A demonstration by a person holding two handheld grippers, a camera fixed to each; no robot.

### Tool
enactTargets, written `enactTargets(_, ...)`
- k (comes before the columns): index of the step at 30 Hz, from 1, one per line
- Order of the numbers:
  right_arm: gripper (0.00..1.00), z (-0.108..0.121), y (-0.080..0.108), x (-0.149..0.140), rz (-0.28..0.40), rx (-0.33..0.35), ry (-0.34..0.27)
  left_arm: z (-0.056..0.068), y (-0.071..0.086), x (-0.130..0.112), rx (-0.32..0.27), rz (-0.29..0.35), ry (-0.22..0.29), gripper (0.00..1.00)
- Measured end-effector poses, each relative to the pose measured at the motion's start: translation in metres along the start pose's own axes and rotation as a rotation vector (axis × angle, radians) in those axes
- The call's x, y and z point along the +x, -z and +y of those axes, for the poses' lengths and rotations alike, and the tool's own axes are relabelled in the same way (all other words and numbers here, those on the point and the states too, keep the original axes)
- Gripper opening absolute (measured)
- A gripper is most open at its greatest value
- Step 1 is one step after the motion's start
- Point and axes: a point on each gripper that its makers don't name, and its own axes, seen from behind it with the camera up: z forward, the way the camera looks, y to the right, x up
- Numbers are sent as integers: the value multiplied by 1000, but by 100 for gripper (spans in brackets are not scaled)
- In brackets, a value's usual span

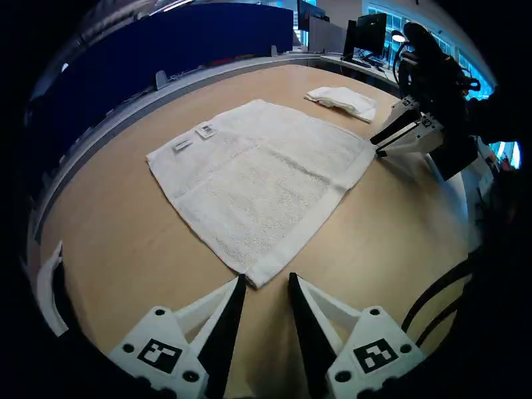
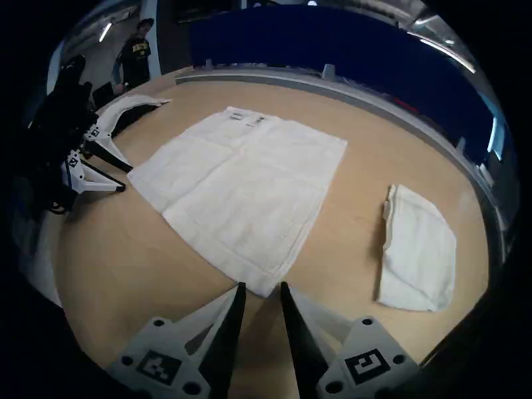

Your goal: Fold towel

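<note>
A white towel (image 1: 259, 179) lies spread flat on the wooden table (image 1: 120, 246), with two small tags near its far edge. In the left gripper view my left gripper (image 1: 266, 280) is open low over the table, and the towel's near corner lies just ahead between its fingertips. My right gripper (image 1: 376, 147) is farther off at the towel's right corner. In the right gripper view the right gripper (image 2: 261, 287) stands open, with a corner of the towel (image 2: 246, 179) at its fingertips. The left gripper (image 2: 125, 178) is at the towel's left corner there.
A second, folded white towel (image 2: 419, 249) lies on the table beside the spread one, also at the far end (image 1: 342, 101). A blue partition (image 2: 319, 40) runs along the table's back edge. A person (image 2: 136, 53) stands in the background. Monitors (image 1: 369, 33) stand on a farther desk.
</note>
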Motion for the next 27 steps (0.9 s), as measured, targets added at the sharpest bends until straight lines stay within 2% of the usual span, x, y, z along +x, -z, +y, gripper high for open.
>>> enactTargets(6,39,-1,0,0,-1,2,-1,-2,1,-1,1,-5,7,42)
enactTargets(11,35,-1,1,-2,-4,4,0,-4,2,-2,2,-10,13,39)
enactTargets(20,17,3,2,-2,-5,-4,7,-4,3,-2,7,-17,12,33)
enactTargets(27,11,1,1,-2,-13,-3,39,-9,2,-2,29,-18,14,16)
